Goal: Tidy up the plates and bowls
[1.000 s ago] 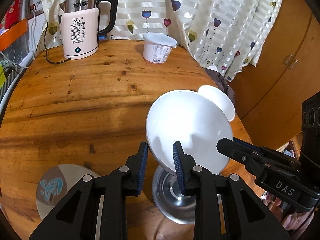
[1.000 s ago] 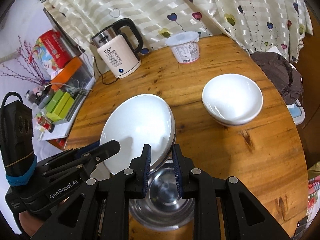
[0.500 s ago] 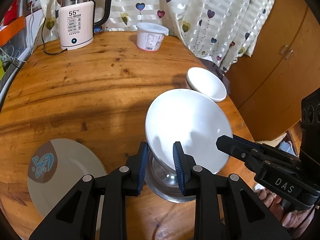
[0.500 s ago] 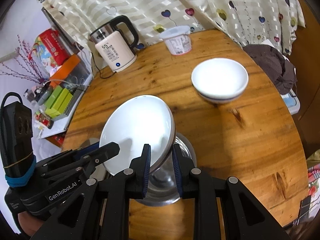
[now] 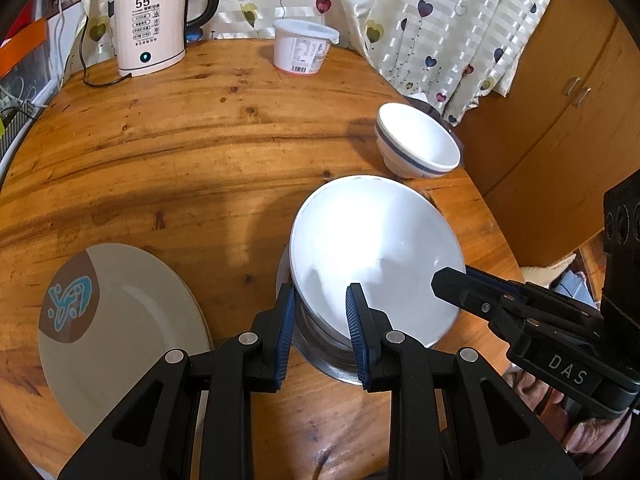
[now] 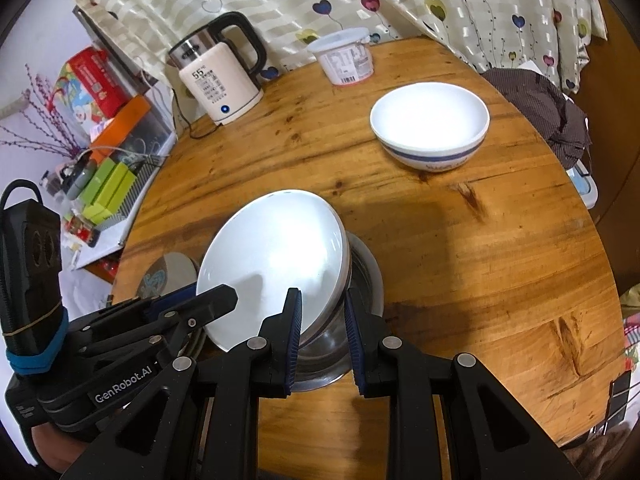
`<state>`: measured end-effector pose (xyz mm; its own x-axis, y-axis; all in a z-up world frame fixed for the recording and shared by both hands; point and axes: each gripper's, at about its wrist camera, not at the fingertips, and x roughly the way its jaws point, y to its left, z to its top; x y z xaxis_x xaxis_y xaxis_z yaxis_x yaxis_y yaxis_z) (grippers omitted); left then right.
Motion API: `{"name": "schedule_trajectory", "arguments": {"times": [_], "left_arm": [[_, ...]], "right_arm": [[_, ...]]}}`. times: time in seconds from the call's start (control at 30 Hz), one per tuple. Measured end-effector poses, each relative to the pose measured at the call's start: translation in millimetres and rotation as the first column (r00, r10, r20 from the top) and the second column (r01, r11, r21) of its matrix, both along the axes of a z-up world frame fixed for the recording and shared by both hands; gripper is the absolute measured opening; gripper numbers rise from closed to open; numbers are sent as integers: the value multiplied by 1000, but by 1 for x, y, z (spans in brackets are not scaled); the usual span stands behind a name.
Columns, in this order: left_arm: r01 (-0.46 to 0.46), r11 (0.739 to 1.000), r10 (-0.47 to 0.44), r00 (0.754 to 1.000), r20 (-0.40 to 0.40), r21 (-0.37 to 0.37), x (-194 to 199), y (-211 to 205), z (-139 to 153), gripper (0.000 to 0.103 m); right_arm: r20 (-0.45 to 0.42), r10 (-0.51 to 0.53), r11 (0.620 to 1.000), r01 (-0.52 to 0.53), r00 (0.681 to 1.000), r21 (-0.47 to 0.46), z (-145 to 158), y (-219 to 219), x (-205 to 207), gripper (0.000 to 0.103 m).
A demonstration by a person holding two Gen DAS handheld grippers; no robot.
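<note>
A white bowl (image 5: 376,252) sits tilted in a steel bowl (image 5: 320,354) near the table's front edge. My left gripper (image 5: 320,314) is shut on the white bowl's near rim. My right gripper (image 6: 322,318) is shut on its opposite rim, and shows at the right of the left wrist view (image 5: 452,282). The white bowl (image 6: 276,264) and the steel bowl (image 6: 360,276) also show in the right wrist view. A white bowl with a blue band (image 5: 416,146) (image 6: 430,124) stands near the far right edge. A beige plate with a blue motif (image 5: 116,320) lies at the left.
A kettle (image 5: 154,24) with its cord and a lidded white tub (image 5: 302,48) stand at the back of the round wooden table (image 5: 200,128). A curtain hangs behind. A wooden cabinet (image 5: 560,92) is to the right. Boxes and clutter (image 6: 104,176) sit beyond the left edge.
Both grippers have lowered the white bowl into the steel bowl. The view has moved down and closer to the table; the beige plate shows more fully.
</note>
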<state>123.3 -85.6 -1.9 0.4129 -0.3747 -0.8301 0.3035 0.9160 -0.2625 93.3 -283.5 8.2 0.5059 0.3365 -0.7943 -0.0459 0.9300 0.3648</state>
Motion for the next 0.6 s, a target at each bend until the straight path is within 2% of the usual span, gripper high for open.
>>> {"name": "schedule_trajectory", "arguments": {"times": [0.6], "left_arm": [[5, 1000, -5, 1000, -31, 6, 3, -1, -12, 27]], "right_arm": [[-36, 30, 997, -33, 999, -72, -14, 8, 3, 24]]}}
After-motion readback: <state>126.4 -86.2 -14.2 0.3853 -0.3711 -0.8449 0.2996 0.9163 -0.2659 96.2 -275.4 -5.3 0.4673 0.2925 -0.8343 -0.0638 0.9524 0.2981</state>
